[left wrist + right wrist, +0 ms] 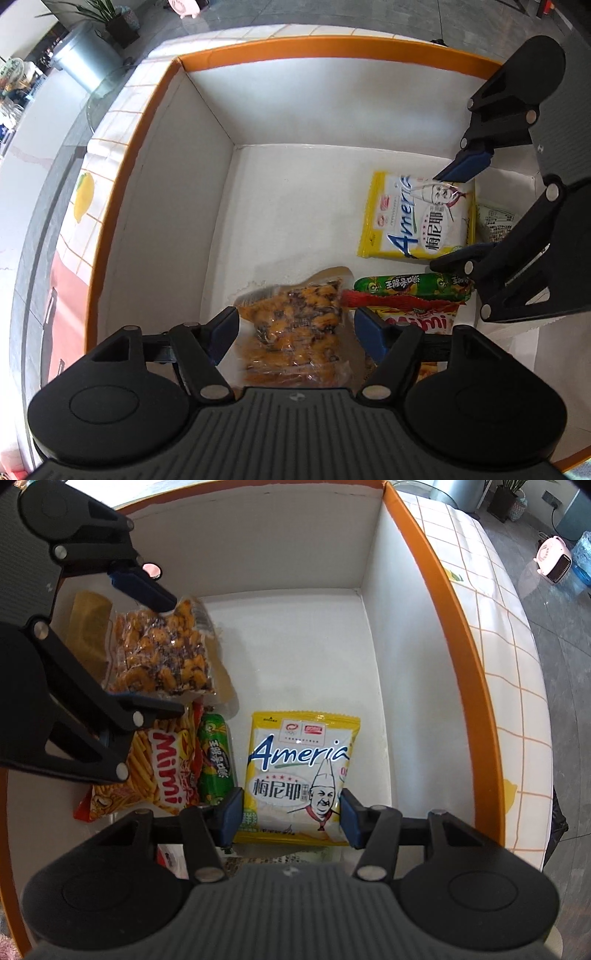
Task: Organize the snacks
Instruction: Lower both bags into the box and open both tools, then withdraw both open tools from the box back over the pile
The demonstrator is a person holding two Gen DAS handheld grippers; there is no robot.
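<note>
1. Left gripper [293, 326] is pointing steeply down into the box [332, 48], jaws wide apart on either side of the clear nut bag [295, 325]. Pads don't look like they're pressing on it; the bag just lies on the box floor.
2. Right gripper [291, 816] also points nearly straight down, jaws straddling the bottom of the yellow Ameria packet [301, 775]. Pads sit right at its edges, but honestly can't tell if they're actually squeezing it or just beside it.
3. Box is white inside with an orange rim, floor mostly bare toward the far wall. Snacks cluster at the near side: nut bag, then a Mimi pack [162, 771] and a green sausage [216, 760] side by side, with the Ameria packet just beside the sausage. Another wrapper [495, 221] pokes out from under the Ameria packet.
4. Box sits on a tablecloth [491, 627], white with an orange grid and lemon prints.
5. Room: grey tile floor, a grey bin [86, 55], a potted plant [114, 18] and a little pink heater [554, 559].
6. Both grippers are close together over the box, each showing up in the other's camera.
</note>
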